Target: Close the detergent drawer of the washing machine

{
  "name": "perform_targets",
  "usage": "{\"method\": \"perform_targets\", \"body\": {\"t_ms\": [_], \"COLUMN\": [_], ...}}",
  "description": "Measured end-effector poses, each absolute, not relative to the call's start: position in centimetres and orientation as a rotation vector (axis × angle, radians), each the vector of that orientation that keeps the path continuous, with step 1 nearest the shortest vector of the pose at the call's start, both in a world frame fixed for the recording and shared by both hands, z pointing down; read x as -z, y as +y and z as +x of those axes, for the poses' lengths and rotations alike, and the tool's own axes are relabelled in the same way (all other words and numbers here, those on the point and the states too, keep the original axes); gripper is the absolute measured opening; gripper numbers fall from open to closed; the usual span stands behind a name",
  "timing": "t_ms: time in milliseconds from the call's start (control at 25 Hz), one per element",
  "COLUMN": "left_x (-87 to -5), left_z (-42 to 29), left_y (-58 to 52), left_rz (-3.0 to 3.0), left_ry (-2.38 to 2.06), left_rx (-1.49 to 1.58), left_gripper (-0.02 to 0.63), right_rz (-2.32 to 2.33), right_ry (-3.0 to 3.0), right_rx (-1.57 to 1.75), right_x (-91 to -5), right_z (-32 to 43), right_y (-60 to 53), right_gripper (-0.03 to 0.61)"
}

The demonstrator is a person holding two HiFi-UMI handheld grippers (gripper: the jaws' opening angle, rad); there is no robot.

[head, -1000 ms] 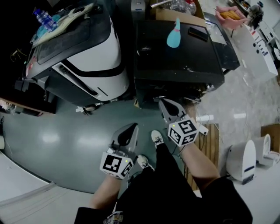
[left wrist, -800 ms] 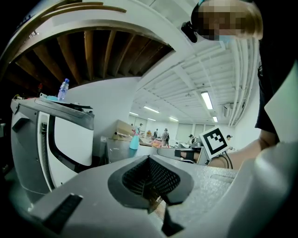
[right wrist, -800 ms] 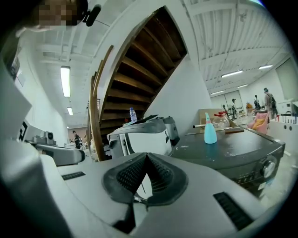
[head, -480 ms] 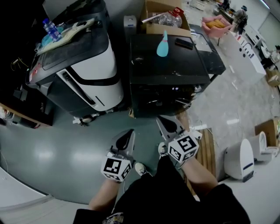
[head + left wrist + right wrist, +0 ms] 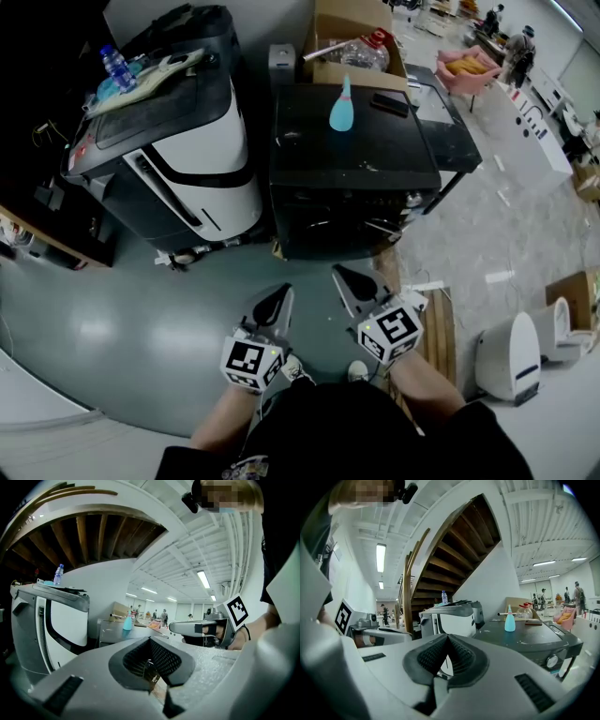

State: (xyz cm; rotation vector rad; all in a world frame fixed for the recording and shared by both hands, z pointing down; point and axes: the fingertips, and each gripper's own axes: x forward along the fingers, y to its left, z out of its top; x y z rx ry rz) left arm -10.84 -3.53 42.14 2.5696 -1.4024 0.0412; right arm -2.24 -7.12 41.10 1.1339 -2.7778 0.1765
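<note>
Jaws of the left gripper and of the right gripper, each gripper bearing a cube with square markers and held beside the other low in the head view, were pressed together with nothing between them. Both pointed toward the dark front of the black, box-shaped washing machine, which stood ahead of their tips and well apart from them across the grey-green floor; the detergent drawer could not be made out on that shadowed front. A turquoise plastic bottle stood upright on the machine's flat top.
</note>
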Motion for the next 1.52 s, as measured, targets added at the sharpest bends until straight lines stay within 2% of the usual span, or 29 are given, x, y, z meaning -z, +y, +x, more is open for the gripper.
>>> {"method": "perform_targets", "body": {"t_ms": [800,1520], "left_x": [-41.0,-40.2], "left_z": [4.7,7.1], "left_y": [6.1,14.1], "left_rz": [2.455,2.402], "left_ry": [-1.628,-1.700], "left_rx": [-0.066,-0.047], "left_gripper": [0.003,0.003], "right_rz": [0.912,0.795], "right_ry": [-2.905,-2.906], "right_rx": [-0.228,-0.241], "right_x": [-40.8,-40.5], "right_z": [12.2,14.4], "right_y": [1.1,8.5], "right_gripper": [-0.003,-0.003]}}
